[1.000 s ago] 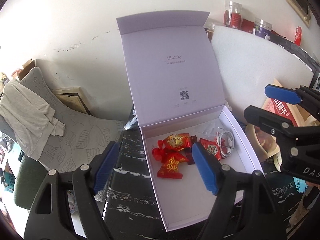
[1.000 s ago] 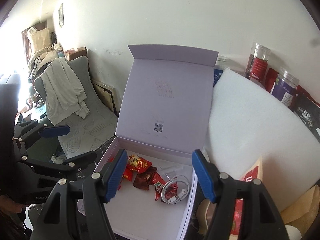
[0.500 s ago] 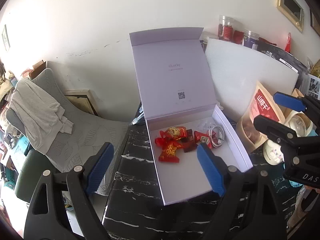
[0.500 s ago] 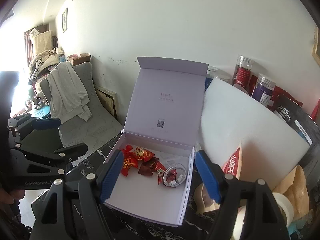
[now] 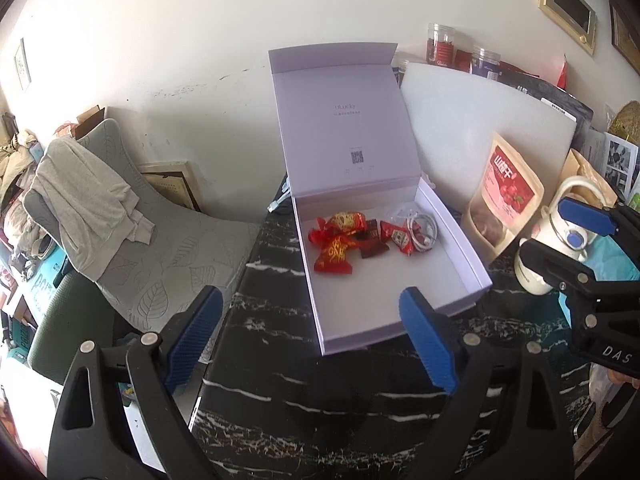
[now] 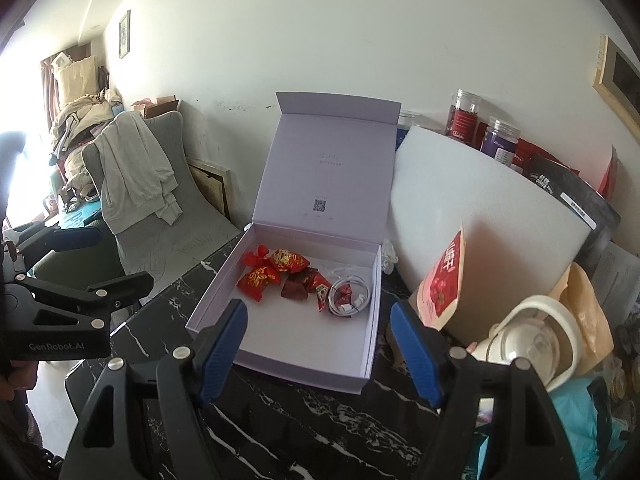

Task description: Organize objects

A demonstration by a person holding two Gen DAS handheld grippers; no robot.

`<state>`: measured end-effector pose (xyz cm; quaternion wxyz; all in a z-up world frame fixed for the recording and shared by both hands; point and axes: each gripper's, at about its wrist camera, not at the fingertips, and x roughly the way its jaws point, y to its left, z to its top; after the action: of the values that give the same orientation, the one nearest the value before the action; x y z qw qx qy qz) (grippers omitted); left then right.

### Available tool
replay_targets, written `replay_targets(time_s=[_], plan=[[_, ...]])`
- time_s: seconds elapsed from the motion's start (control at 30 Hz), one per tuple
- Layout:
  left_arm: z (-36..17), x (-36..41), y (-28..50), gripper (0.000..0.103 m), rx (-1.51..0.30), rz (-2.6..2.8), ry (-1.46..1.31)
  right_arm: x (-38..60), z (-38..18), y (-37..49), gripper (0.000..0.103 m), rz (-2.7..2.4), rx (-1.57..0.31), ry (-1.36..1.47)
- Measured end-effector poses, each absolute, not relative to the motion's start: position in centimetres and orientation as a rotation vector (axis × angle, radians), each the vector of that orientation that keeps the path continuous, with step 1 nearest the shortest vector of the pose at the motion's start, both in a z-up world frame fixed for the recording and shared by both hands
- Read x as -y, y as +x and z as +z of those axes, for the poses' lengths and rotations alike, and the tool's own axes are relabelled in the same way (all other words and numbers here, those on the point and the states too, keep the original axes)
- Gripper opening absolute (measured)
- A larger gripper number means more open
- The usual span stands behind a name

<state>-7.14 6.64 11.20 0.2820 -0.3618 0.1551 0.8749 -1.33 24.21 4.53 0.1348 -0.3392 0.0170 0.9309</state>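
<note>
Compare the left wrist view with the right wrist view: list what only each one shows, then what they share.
Only the left wrist view: the right gripper, open, and the front label of the red and tan snack pouch.

Only the right wrist view: the left gripper, open, and the glass lid of the white electric kettle.

Both: the open white cardboard box on the black marble table, holding red candy wrappers and a coiled white cable.
</note>
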Motion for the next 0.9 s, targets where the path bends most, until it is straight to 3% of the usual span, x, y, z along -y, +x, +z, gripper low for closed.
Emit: replay_targets(time_s=[0.9], plan=[[5.2,-1.8,-1.1,0.090,-0.393,2.323,-1.075,-21.3,-2.0,4.8,0.075,2.643,-0.123,-1.080]])
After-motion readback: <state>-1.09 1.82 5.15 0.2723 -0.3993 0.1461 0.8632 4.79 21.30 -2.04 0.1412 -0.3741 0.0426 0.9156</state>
